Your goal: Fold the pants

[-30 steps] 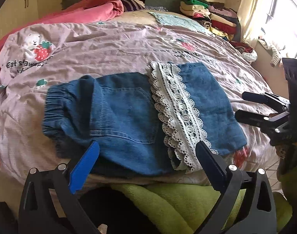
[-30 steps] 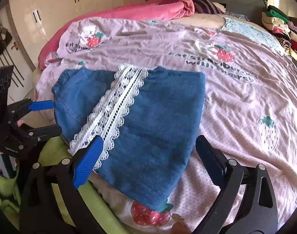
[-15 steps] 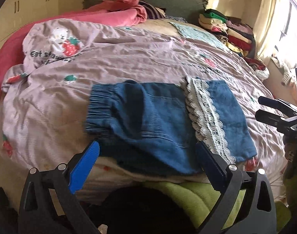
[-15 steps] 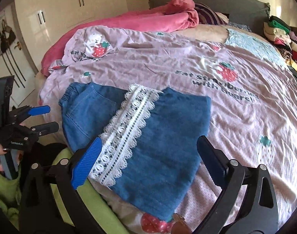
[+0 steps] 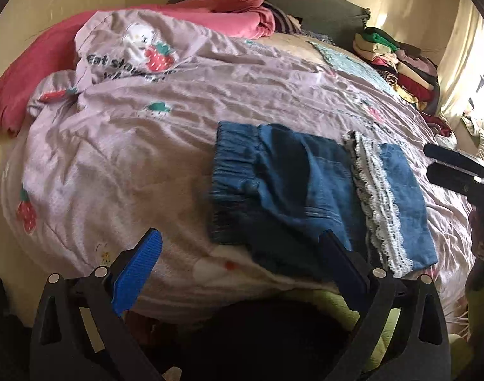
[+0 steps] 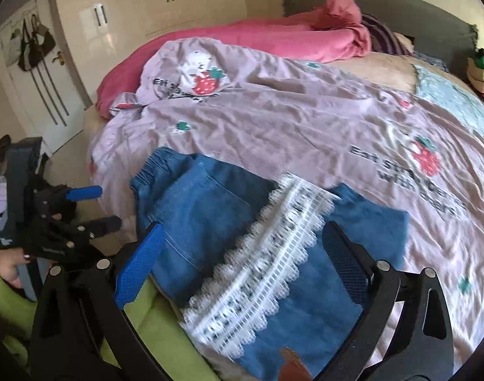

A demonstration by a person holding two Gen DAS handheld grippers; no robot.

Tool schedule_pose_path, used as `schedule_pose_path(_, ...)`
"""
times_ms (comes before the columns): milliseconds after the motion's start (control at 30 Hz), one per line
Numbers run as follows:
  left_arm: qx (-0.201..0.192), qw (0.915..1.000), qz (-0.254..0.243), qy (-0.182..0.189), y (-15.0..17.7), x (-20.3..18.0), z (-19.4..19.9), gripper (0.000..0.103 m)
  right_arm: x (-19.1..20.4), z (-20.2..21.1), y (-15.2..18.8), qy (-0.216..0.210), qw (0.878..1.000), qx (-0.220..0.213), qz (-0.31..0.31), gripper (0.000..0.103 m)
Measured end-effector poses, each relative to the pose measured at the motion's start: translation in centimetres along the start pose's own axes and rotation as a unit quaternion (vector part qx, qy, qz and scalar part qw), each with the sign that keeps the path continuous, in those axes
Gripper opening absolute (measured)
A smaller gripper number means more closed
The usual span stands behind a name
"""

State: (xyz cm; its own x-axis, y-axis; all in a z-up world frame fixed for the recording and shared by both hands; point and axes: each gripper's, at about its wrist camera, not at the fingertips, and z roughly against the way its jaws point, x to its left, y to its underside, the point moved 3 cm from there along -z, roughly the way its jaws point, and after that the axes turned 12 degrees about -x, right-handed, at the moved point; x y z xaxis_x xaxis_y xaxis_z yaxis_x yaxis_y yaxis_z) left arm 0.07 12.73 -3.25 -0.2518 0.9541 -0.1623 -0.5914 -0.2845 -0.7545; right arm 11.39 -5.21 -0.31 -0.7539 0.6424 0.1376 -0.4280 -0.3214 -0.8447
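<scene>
Folded blue denim pants [image 5: 292,187] with a white lace hem band [image 5: 377,203] lie flat near the bed's front edge, elastic waistband to the left. They also show in the right wrist view [image 6: 210,222], lace [image 6: 267,270] across the middle. My left gripper [image 5: 238,263] is open and empty, hovering before the bed edge, left of the pants. My right gripper [image 6: 242,260] is open and empty, just above the pants' near edge. Each gripper shows in the other's view: the right [image 5: 445,166], the left [image 6: 96,206].
A lilac strawberry-print duvet [image 5: 178,95] covers the bed. A pink blanket [image 5: 229,12] is bunched at the headboard. A stack of folded clothes [image 5: 397,63] sits at the far right. White wardrobes and a door [image 6: 45,89] stand left. Green fabric [image 6: 159,330] lies below the grippers.
Both grippers have swung left and drawn back, so the pants now sit further right in both views. The pants have not moved and both grippers stay open.
</scene>
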Motion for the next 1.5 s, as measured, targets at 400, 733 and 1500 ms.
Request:
schedule_pose_path(400, 0.025, 0.9948, 0.072, 0.068, 1.2, 0.6, -2.0, 0.098, 4.4, -6.9, -2.8, -0.076, 0.993, 0.050, 0.068, 0.094)
schedule_pose_path(733, 0.039, 0.9906, 0.092, 0.093, 2.1, 0.2, -4.4, 0.062, 7.3, -13.3, -4.0, -0.135, 0.978, 0.111, 0.116, 0.094)
schedule_pose_path(1500, 0.005, 0.9849, 0.115, 0.129, 0.1, 0.4, -3.4, 0.088, 4.7, -12.3, -4.1, -0.290, 0.952, 0.090, 0.029, 0.026)
